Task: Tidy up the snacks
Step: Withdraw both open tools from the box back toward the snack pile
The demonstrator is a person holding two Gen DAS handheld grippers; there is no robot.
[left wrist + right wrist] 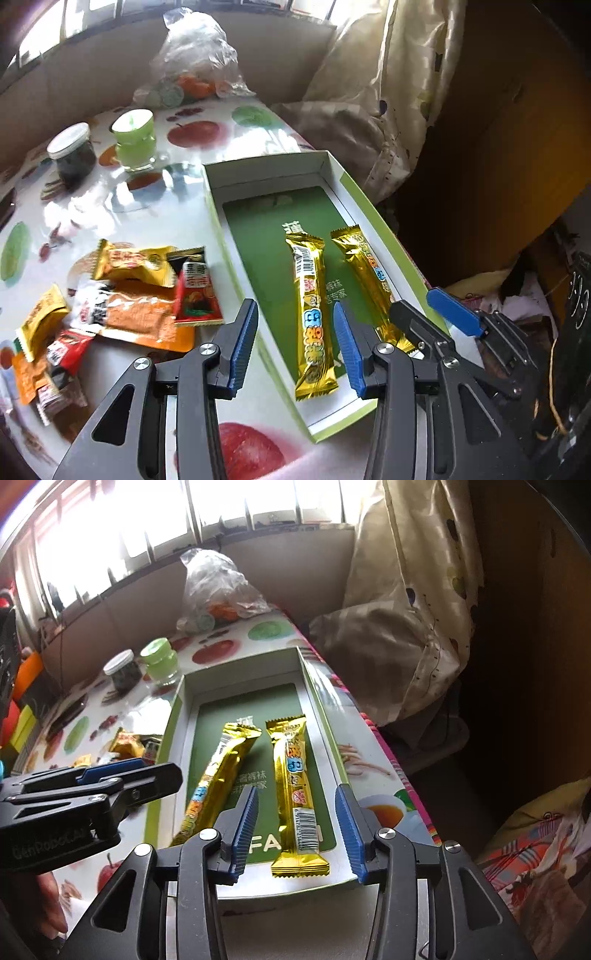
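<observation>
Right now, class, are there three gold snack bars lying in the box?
No, only two gold bars lie side by side in the box.

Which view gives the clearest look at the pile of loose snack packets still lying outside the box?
The left wrist view: the pile of loose snack packets spreads in full across the tablecloth, left of the box. In the right wrist view only a few packets peek out beyond the box wall; the left gripper covers the rest.

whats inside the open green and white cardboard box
Two long gold foil snack sticks lie side by side, not touching, in the open green and white cardboard box, on a dark green printed insert. Whatever lies beneath that insert is covered.
</observation>
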